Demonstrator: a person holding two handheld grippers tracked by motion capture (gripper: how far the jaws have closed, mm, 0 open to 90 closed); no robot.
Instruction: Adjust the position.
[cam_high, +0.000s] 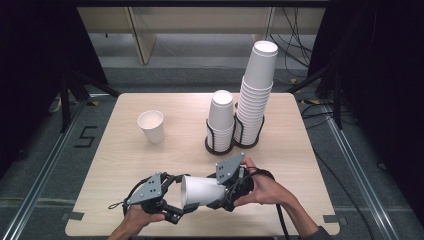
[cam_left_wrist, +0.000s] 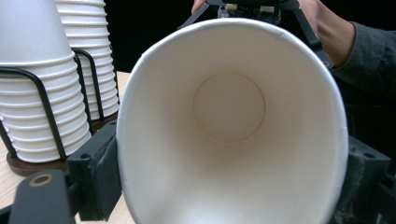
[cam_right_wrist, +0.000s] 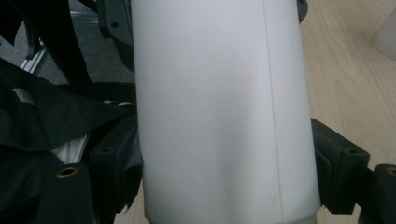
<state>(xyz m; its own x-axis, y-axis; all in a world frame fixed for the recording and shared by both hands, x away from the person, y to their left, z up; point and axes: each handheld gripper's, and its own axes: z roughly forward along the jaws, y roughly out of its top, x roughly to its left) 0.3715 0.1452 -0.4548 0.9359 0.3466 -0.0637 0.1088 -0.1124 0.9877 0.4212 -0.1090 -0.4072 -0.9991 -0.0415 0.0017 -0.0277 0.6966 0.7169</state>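
Wooden table (cam_high: 150, 165), cup (cam_high: 200, 191) between hand-held grippers

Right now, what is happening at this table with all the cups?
A person holds one white paper cup sideways between the left gripper and right gripper, near the table's front edge. Its open mouth faces the left gripper. Farther back, another cup stands upright alone, beside two stacks in a black wire holder.
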